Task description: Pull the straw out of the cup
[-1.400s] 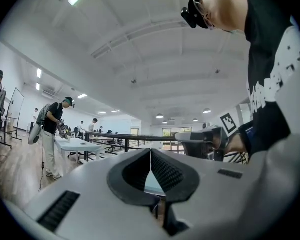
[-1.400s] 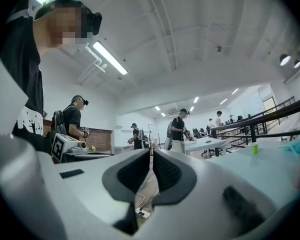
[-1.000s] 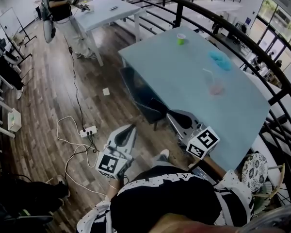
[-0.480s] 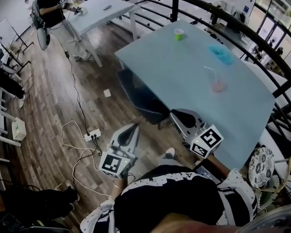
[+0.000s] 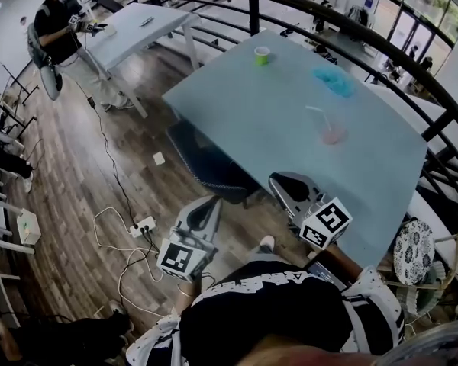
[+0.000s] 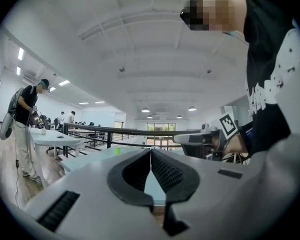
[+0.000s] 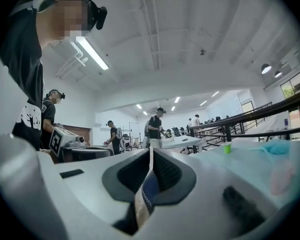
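Cup (image 5: 333,136) and straw (image 5: 318,118) shifted slightly left; left gripper (image 6: 151,151), right gripper (image 7: 151,151) stay closed.

The head view looks steeply down from above the person, with the table (image 5: 290,105) at 1 o'clock. Each gripper view sits low, close behind its own jaws, facing level across the room. Both share the green cup (image 7: 227,147). The left gripper view catches the right gripper (image 6: 178,138) at 3 o'clock, and the right gripper view catches the left gripper (image 7: 108,153) at 9 o'clock.
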{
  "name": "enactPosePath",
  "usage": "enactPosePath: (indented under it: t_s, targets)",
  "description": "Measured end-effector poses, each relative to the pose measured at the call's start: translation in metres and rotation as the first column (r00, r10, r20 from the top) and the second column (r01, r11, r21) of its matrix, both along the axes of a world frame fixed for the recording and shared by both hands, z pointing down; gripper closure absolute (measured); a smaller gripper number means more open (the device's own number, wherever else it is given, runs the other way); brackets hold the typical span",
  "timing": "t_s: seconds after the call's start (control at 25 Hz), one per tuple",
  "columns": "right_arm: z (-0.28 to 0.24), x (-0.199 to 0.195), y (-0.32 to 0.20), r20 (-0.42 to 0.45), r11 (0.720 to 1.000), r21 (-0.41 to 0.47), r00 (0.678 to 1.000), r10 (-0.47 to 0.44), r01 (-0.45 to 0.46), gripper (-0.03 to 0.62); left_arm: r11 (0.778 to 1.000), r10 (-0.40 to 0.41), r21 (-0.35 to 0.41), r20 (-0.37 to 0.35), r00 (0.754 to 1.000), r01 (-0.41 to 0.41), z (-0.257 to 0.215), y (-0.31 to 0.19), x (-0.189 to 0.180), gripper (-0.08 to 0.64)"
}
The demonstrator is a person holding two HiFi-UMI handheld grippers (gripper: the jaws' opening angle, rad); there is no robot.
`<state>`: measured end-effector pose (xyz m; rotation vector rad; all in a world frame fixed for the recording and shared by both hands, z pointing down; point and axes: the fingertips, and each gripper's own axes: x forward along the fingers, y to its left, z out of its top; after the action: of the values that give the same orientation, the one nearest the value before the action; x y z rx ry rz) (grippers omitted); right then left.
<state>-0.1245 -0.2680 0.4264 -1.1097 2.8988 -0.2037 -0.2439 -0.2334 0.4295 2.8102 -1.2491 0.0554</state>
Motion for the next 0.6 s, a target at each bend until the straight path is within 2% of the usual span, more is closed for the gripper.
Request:
enactPosePath:
  t_s: [0.6]
  targets:
    - [-0.003, 0.049, -0.023, 0.039, 0.992, 0.022, 0.991, 0.125, -0.126, 0.558, 0.991, 0.134, 0.018, 0.025, 0.991, -0.134, -0.007, -0.035, 0.046, 0.546]
